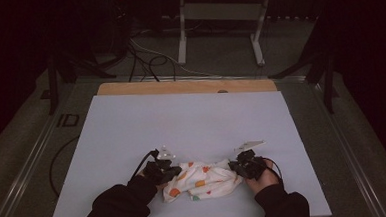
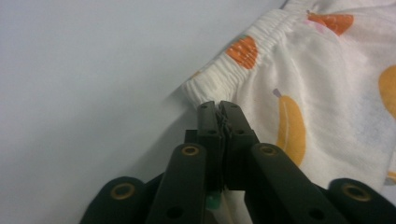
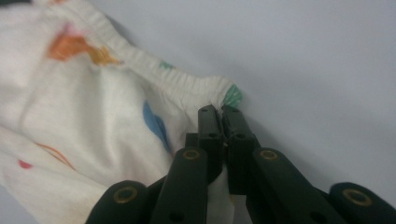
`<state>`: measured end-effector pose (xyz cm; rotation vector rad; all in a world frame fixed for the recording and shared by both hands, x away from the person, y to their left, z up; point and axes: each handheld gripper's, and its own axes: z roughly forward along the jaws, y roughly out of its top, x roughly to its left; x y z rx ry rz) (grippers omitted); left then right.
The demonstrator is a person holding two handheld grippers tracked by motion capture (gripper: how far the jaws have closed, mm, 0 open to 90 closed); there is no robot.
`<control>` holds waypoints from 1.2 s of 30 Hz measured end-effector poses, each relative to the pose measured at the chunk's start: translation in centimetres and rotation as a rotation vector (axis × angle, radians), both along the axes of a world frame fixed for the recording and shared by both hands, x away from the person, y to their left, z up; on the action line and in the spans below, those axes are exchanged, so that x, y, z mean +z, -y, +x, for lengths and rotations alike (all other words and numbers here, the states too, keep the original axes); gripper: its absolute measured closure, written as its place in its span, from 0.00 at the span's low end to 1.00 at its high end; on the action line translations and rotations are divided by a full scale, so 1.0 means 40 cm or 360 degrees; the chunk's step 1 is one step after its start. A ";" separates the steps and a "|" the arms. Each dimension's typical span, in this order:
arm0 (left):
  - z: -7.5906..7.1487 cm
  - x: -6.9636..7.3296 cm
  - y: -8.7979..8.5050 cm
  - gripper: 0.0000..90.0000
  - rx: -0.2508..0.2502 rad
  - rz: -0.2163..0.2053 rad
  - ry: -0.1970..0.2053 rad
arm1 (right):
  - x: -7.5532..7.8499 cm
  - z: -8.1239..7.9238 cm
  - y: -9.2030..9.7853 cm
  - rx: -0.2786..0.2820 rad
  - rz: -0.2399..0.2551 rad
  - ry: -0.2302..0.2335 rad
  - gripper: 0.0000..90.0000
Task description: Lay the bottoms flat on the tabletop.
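**Both grippers pinching the cloth's waistband**

Basically, a small white garment (image 1: 201, 180) with orange, yellow and green fruit print lies bunched on the pale sheet (image 1: 181, 119) covering the table, near the person's edge and about centred. Left gripper (image 1: 172, 172) sits at the cloth's left end, right gripper (image 1: 235, 167) at its right end, cloth between them. Left hand (image 1: 149, 178) and right hand (image 1: 263, 179) come in from the bottom, dark sleeves on both.

Left gripper view: jaws together, tips clamped on the gathered elastic edge (image 2: 224, 70) of the garment, fabric pinched between them. Orange print and a yellow banana shape just right of the jaws. Cloth rests on the sheet; bare sheet to the left.

Right gripper view: jaws together too, clamped on the corner of the elastic edge (image 3: 187, 84), right by a green print patch. Fabric spreads to the left of the jaws, blue and orange marks on it.

Wooden table edge (image 1: 185, 86) shows beyond the sheet. White metal stand (image 1: 221, 17) and cables (image 1: 143, 56) on the floor behind, well apart from the cloth.
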<state>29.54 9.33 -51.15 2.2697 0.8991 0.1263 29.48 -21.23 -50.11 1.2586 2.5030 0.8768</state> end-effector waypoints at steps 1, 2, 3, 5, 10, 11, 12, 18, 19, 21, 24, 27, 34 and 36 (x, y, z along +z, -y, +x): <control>0.000 0.002 -0.002 1.00 0.0004 -0.0010 0.0002 | 0.004 0.000 0.001 0.0004 0.0001 0.0014 0.98; 0.000 0.002 -0.002 1.00 0.0004 -0.0010 0.0002 | 0.004 0.000 0.001 0.0004 0.0001 0.0014 0.98; 0.000 0.002 -0.002 1.00 0.0004 -0.0010 0.0002 | 0.007 0.001 0.001 0.0001 0.0010 0.0025 0.98; 0.006 0.016 -0.016 1.00 0.0035 -0.0044 0.0017 | 0.016 0.004 0.003 -0.0003 0.0036 0.0051 0.98; 0.004 0.052 -0.034 1.00 0.0070 -0.0083 0.0095 | 0.030 0.004 0.003 -0.0004 0.0061 0.0122 0.98; 0.004 0.056 -0.034 1.00 0.0077 -0.0082 0.0114 | 0.033 0.005 0.003 -0.0002 0.0071 0.0112 0.98; 0.006 0.060 -0.036 1.00 0.0073 -0.0078 0.0121 | 0.036 0.005 0.004 -0.0009 0.0074 0.0129 0.98; 0.045 0.092 -0.052 1.00 0.0118 -0.0105 0.0195 | 0.050 0.036 0.006 -0.0015 0.0155 0.0198 0.98; 0.055 0.100 -0.054 1.00 0.0126 -0.0108 0.0211 | 0.054 0.044 0.005 -0.0021 0.0174 0.0224 0.98; 0.078 0.113 -0.054 1.00 0.0145 -0.0094 0.0241 | 0.060 0.071 0.002 -0.0022 0.0168 0.0259 0.98; 0.117 0.128 -0.051 1.00 0.0142 -0.0075 0.0277 | 0.069 0.119 -0.005 -0.0067 0.0152 0.0284 0.98; 0.142 0.132 -0.049 1.00 0.0154 -0.0052 0.0300 | 0.081 0.162 -0.014 -0.0115 0.0184 0.0301 0.98; 0.224 0.145 -0.052 1.00 0.0263 -0.0050 0.0358 | 0.091 0.245 -0.027 -0.0172 0.0210 0.0317 0.98; 0.241 0.147 -0.049 1.00 0.0276 -0.0041 0.0391 | 0.093 0.265 -0.031 -0.0198 0.0210 0.0329 0.98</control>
